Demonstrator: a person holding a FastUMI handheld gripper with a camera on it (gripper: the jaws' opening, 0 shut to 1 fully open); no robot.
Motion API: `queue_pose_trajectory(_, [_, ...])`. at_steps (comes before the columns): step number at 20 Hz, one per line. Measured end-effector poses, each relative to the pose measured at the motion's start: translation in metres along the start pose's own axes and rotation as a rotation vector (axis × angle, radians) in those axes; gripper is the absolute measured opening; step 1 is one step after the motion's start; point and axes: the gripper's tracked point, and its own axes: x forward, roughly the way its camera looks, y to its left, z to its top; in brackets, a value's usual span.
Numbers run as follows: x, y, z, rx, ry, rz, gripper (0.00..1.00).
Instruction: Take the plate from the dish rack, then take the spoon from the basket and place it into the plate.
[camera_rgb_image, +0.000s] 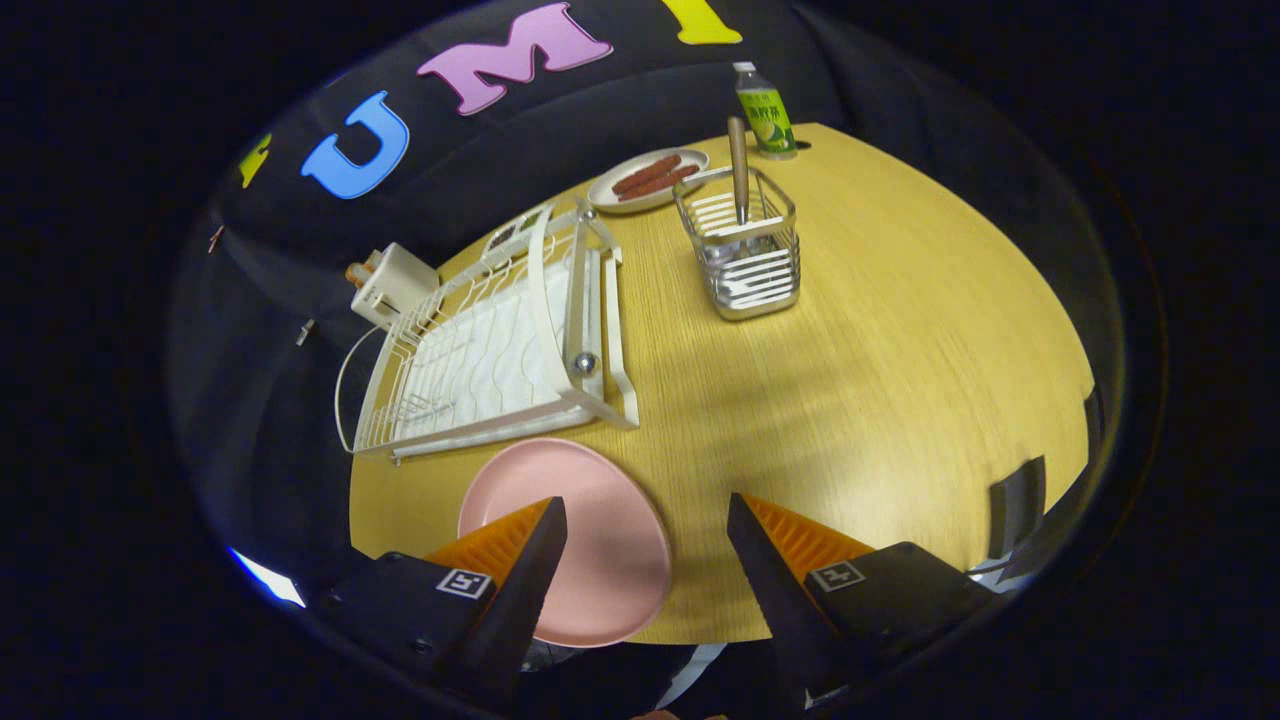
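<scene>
Plate first: the pink one is out of the dish rack and lying flat on the desk, close to its near edge and just in front of the rack's near end, so by my reading step 1 of 2 is done. The rack itself stands bare along the desk's left side. Now the gripper hangs above the near edge with its fingers spread wide and nothing held between them; one finger overlaps the plate's near side in this view, the other sits over bare wood beside it. The spoon is untouched, standing upright in the wire basket well beyond the fingers, toward the far side of the desk, its wooden handle poking above the rim. Past the basket a small dish of sausages and a green bottle wait at the far edge, and a white box sits behind the rack; none of them belong to the job. What's left, as I judge it: go forward to the basket, grip that handle, lift it clear of the wires, and bring the spoon to the pink plate.
</scene>
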Motion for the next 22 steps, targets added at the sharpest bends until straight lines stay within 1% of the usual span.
queue_pose_trajectory(4, [-0.034,-0.007,0.072,-0.060,-0.183,-0.073,0.99])
queue_pose_trajectory(6, [-0.039,-0.010,0.108,-0.086,-0.271,-0.103,0.98])
queue_pose_trajectory(8, [-0.031,-0.016,0.147,-0.115,-0.343,-0.136,0.98])
queue_pose_trajectory(10, [-0.013,-0.025,0.177,-0.124,-0.386,-0.167,0.99])
queue_pose_trajectory(13, [0.013,-0.049,0.217,-0.140,-0.477,-0.237,0.98])
queue_pose_trajectory(14, [0.023,-0.057,0.225,-0.153,-0.499,-0.256,0.98])
queue_pose_trajectory(18, [0.066,-0.073,0.234,-0.230,-0.502,-0.270,0.99])
queue_pose_trajectory(19, [0.074,-0.076,0.239,-0.236,-0.509,-0.273,0.99])
queue_pose_trajectory(22, [0.096,-0.083,0.252,-0.212,-0.523,-0.250,0.98])
